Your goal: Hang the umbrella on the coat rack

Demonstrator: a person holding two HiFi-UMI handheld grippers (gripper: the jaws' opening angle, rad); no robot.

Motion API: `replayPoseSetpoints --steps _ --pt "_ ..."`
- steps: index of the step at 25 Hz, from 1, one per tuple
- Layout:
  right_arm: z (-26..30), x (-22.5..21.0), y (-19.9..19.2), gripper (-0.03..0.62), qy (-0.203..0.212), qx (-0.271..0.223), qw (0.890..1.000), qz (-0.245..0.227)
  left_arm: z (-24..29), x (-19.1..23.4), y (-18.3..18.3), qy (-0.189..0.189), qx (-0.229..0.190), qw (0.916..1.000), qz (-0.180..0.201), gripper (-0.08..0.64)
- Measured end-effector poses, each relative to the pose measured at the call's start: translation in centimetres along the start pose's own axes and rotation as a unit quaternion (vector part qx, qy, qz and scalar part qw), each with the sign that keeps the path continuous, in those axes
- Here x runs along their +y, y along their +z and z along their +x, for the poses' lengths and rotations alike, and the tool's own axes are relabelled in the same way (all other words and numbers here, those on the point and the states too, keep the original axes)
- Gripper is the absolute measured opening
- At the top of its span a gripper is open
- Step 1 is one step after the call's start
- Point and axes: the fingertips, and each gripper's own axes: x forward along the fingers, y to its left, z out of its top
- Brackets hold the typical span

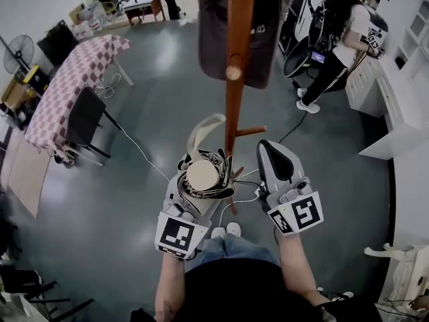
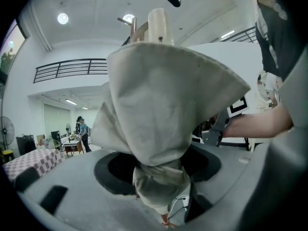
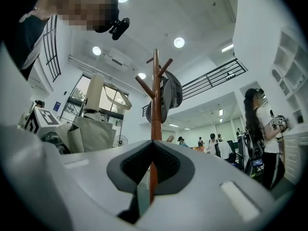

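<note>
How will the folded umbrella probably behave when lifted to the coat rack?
The umbrella is probably stiff along its shaft, since it stands upright. Its loose cloth looks floppy and may snag. The strap loop holds an open curve, so it may hook easily.

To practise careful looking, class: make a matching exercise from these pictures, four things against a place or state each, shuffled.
1 umbrella
2 coat rack
3 checked table
4 dark garment

a hangs on the rack's pegs
b stands on the floor, straight ahead
c clamped in the jaws of the left gripper
d at the room's left side

Pairs: 1c, 2b, 3d, 4a
</note>
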Motion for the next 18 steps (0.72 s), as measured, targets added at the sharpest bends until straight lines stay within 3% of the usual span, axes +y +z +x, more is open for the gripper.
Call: replayPoseSetpoints --steps 10,18 --pt "-0.4 -0.3 0.9 0.014 -0.01 -0.005 1.0 0.002 -0.5 -1.6 5.4 -0.042 -0.007 0.9991 0.005 0.282" --pt "-0.4 0.0 1.4 0.014 -0.005 -0.01 1.0 0.003 0.1 -1.3 8.5 -0.049 -0.022 0.9986 0.003 0.284"
